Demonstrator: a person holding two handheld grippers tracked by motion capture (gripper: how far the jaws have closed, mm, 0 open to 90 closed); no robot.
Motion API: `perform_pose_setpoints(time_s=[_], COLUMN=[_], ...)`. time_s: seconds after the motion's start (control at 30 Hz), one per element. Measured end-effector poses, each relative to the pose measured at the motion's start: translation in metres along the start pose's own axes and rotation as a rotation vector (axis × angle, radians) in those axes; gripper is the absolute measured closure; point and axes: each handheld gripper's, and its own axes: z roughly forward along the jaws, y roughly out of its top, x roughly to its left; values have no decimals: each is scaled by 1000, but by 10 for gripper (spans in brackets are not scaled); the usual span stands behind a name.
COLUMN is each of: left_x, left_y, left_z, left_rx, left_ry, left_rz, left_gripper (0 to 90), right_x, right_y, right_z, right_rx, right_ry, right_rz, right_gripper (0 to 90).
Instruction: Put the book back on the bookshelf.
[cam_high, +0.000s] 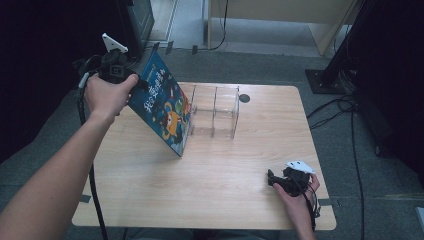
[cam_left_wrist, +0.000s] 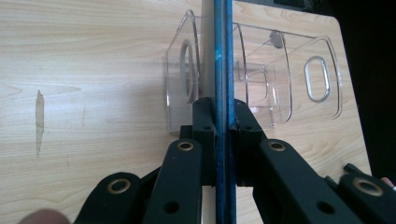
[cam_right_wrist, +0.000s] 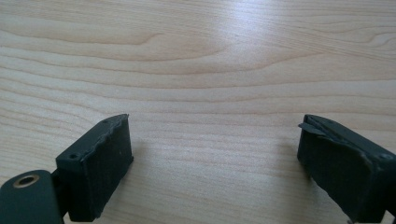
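A thin blue picture book stands tilted on the wooden table, its lower corner down beside a clear acrylic rack. My left gripper is shut on the book's upper edge. In the left gripper view the book runs edge-on between the pads of my left gripper, with the clear rack right behind it. My right gripper rests near the table's front right corner. In its own view my right gripper stands open over bare wood.
A small dark round grommet sits in the table behind the rack. On the floor to the right lie cables and a black stand base. A dark cabinet stands at the back left.
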Motion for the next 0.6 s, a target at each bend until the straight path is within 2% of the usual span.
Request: perform_pose_setpoints(time_s=[0.2, 0.4, 0.53, 0.6], left_x=[4, 7, 12, 14], left_y=[-1, -4, -6, -7], left_z=[4, 4, 3, 3], left_rx=[-9, -15, -23, -35], left_ry=[-14, -27, -87, -111], left_rz=[-27, -25, -41, -46], left_gripper=[844, 839, 803, 751], right_x=[0, 0, 0, 0], right_y=[0, 0, 0, 0], right_z=[0, 0, 0, 0], right_rx=[0, 0, 0, 0], right_ry=[0, 0, 0, 0], right_rz=[0, 0, 0, 1], right_gripper=[92, 92, 92, 92])
